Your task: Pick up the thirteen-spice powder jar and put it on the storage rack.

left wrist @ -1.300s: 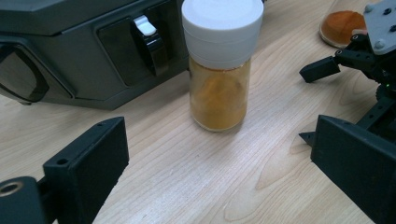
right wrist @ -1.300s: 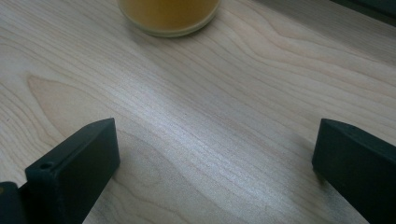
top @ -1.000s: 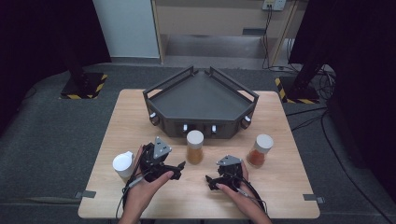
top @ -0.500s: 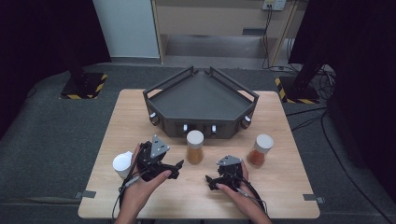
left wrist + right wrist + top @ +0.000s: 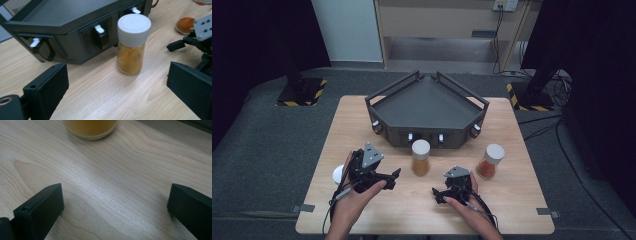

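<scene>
A jar of yellow-orange powder with a white lid (image 5: 420, 157) (image 5: 131, 47) stands upright just in front of the dark tray (image 5: 427, 107) (image 5: 62, 25). My left gripper (image 5: 392, 179) (image 5: 117, 85) rests low on the table to the jar's left, open, pointing at it with nothing between the jaws. My right gripper (image 5: 437, 195) (image 5: 115, 205) is open too, near the front of the table right of the jar, with bare wood between its jaws. The jar's base (image 5: 90, 127) shows at the top of the right gripper view.
A second white-lidded jar with red-orange powder (image 5: 490, 161) (image 5: 185, 25) stands at the right. A white-lidded jar (image 5: 338, 174) sits at the left, mostly hidden behind my left hand. The tray's front wall carries small white latches (image 5: 99, 28). The right gripper (image 5: 197, 37) shows at the left gripper view's right edge.
My left hand has drifted slightly, so it hides more of the white-lidded jar at the left. The right gripper and the jars have not moved.
</scene>
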### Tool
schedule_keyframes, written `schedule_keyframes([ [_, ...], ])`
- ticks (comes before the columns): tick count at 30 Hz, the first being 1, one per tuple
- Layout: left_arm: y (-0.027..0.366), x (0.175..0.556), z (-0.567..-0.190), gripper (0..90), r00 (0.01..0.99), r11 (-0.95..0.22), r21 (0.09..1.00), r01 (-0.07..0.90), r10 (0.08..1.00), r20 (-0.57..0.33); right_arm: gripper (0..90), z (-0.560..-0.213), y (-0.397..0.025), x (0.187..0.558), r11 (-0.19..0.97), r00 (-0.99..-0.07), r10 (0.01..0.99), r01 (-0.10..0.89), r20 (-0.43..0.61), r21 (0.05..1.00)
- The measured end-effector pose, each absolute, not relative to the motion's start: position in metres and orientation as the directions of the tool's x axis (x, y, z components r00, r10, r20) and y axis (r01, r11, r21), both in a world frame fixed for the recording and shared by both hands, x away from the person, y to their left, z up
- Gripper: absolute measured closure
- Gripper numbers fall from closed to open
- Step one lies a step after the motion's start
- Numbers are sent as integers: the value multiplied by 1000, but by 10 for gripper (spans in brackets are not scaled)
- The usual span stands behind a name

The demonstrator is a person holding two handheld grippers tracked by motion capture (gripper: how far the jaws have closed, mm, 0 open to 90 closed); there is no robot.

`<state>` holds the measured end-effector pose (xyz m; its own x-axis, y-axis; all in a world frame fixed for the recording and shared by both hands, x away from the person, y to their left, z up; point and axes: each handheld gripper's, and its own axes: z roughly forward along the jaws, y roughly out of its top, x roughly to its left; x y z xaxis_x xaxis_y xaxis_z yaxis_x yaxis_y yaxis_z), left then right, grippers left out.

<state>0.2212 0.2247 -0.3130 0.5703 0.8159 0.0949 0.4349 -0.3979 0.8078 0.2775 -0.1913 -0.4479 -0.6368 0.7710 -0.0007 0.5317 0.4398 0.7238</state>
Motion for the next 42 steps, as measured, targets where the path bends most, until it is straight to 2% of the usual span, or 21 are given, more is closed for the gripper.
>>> schedule_keyframes([
  [42, 282, 204, -314, 18, 491, -339, 818, 465, 867, 80, 6, -448, -191, 277, 439, -636, 772, 533, 1, 723],
])
